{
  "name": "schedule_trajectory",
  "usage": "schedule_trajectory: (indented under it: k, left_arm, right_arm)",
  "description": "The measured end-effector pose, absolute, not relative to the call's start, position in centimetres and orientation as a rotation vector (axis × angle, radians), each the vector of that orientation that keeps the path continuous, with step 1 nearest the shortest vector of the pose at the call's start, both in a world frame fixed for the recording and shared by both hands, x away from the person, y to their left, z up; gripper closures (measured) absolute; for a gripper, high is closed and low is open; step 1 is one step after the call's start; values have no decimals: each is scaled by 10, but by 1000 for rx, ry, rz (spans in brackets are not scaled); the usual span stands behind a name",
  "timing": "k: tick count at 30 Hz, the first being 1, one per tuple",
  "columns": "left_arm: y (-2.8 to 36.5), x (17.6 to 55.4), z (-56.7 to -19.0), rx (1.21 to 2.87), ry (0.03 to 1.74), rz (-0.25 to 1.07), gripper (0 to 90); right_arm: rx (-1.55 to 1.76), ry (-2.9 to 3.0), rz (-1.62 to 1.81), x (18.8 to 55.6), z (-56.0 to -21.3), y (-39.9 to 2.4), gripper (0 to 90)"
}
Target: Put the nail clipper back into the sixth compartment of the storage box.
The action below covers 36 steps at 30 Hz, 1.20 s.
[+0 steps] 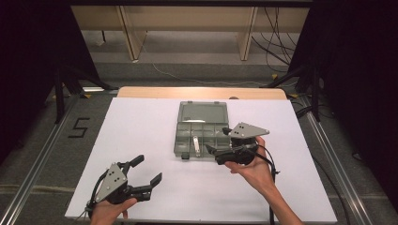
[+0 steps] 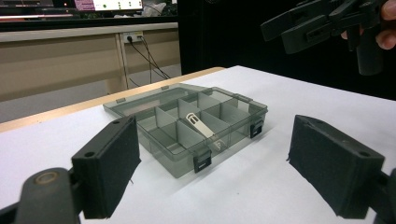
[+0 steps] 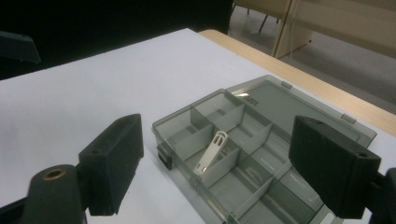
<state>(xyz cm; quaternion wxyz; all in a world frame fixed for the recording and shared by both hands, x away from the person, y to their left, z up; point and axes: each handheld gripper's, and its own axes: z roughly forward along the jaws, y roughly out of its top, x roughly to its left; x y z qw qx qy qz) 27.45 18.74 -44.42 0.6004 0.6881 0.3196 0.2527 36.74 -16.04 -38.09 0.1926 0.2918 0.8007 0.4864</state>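
White surface (image 1: 141, 140), and both the left tongs (image 1: 146, 174) and right tongs (image 1: 217, 142) were apart, empty; the small white plastic clip (image 1: 196, 145) in the open smoky-grey compartment box (image 1: 202, 112) looked light, stiff — best pinched across its flat sides.

Count, items on table: 1 organiser box (image 1: 202, 129), grey see-through, lid open. 1 white clip (image 1: 196, 145) inside, leaning on a divider. 2 black latches on box near edge; left one (image 2: 202, 163), right one (image 2: 256, 129). 2 hand-held grippers: left gripper (image 1: 145, 174), right gripper (image 1: 217, 140). 1 white table sheet (image 1: 141, 140). Compartment no. can't be told exactly.
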Motion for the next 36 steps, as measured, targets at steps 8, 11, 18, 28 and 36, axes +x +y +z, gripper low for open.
schedule_trajectory:
  k: [8,11,18,28,36]
  left_arm:
    - [186,274,-445,1598,742,584,159]
    - [186,275,-445,1590,738,579,159]
    - [186,275,-445,1588,738,579,159]
    - [186,274,-445,1595,743,585,159]
    - [186,274,-445,1596,740,585,159]
  right_arm:
    - [820,2241,1388,363,-383,-164,170]
    - [819,2230,1396,360,-384,-167,166]
    - [815,2188,1431,355,-386,-171,162]
    - [815,2159,1471,345,-393,-178,160]
    - [812,2127,1476,340,-395,-182,160]
